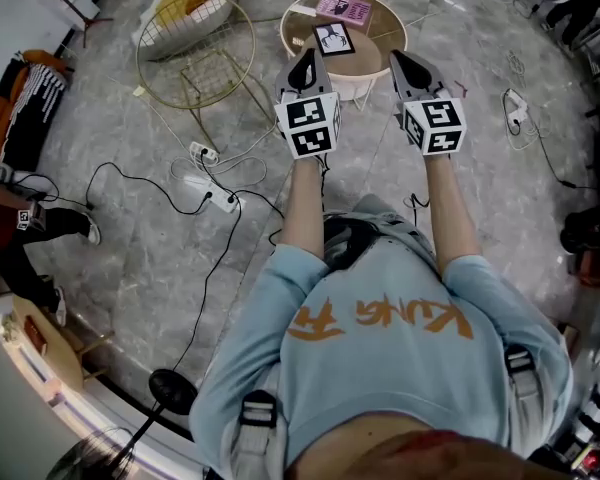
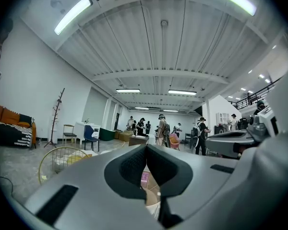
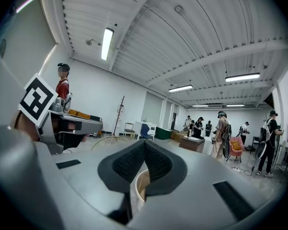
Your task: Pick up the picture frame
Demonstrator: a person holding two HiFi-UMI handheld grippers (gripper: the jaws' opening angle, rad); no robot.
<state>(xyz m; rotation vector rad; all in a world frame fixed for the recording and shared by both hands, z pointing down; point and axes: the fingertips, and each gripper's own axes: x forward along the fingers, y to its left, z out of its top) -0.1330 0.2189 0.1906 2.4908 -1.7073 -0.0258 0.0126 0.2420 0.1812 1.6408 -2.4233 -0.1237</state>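
Two closed, empty tools on my end: left gripper (image 1: 304,60) and right gripper (image 1: 401,62), grey shells, ribbed black pads touching; both hang short of the round pale-rimmed table (image 1: 285,30); the square black picture frame (image 1: 333,38) lies flat on it beside a pink sheet (image 1: 345,8).

The picture frame (image 1: 333,39) lies on the round table (image 1: 372,40), with a leaflet (image 1: 344,9) behind it at the table's far side. A wire stand (image 1: 208,73) stands left of the table, and a power strip (image 1: 212,196) lies on the floor nearer and to the table's left.
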